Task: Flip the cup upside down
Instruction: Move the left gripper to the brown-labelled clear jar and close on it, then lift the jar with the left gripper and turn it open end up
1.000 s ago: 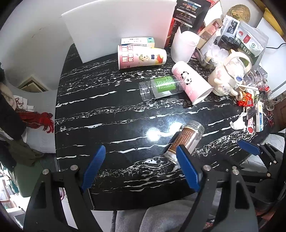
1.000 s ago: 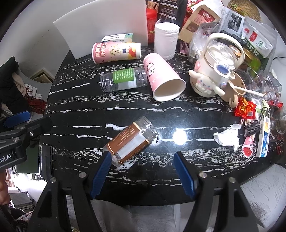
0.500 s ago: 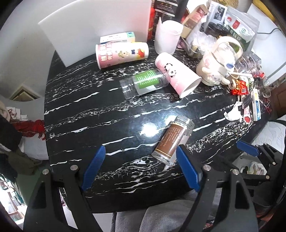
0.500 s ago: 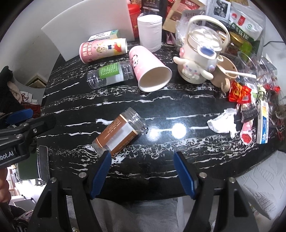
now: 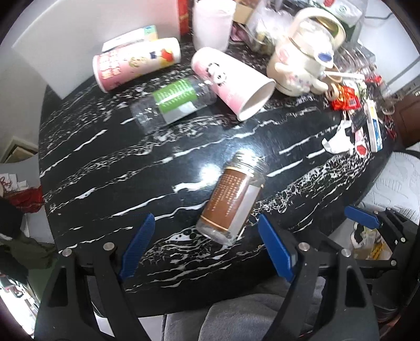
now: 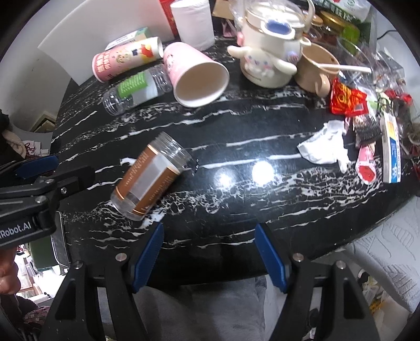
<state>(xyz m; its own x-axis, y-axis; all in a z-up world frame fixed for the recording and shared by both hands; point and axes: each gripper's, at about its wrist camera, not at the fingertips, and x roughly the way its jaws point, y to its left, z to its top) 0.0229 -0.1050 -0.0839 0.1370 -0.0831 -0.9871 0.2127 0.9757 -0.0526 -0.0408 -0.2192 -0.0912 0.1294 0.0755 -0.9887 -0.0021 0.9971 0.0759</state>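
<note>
Both grippers are hanging over the near edge of the table (image 5: pixel 86 168), fingers spread wide apart and holding nothing: the left gripper (image 5: pixel 202 251) and the right gripper (image 6: pixel 210 249).

Taking the brown jar (image 5: pixel 232 199) as landmark, the cup (image 5: pixel 233 81) is lying on its side well beyond it, pink with a panda print, its mouth facing the near right. A green bottle (image 5: pixel 173 102) is lying against the cup's left flank, touching or nearly so; I cannot tell which. A printed tube (image 5: pixel 136 67) is lying beyond that bottle, a paper roll (image 5: pixel 212 23) is standing behind the cup, and a mug (image 5: pixel 302 65) is sitting just beside the cup's rim on the right.

The risks, as I judge them, are coming mostly from crowding. The jar is lying right in front of the left gripper, so a reach straight ahead is likely knocking or rolling it. The cup is thin paper and tapered, so a hard squeeze is crushing the wall, while a light one is letting it slip toward the narrow end. Since it is round and free on glossy stone, a glancing touch is sending it rolling into the bottle or mug. Turning it in that tight pocket is risking a swing into the roll.
</note>
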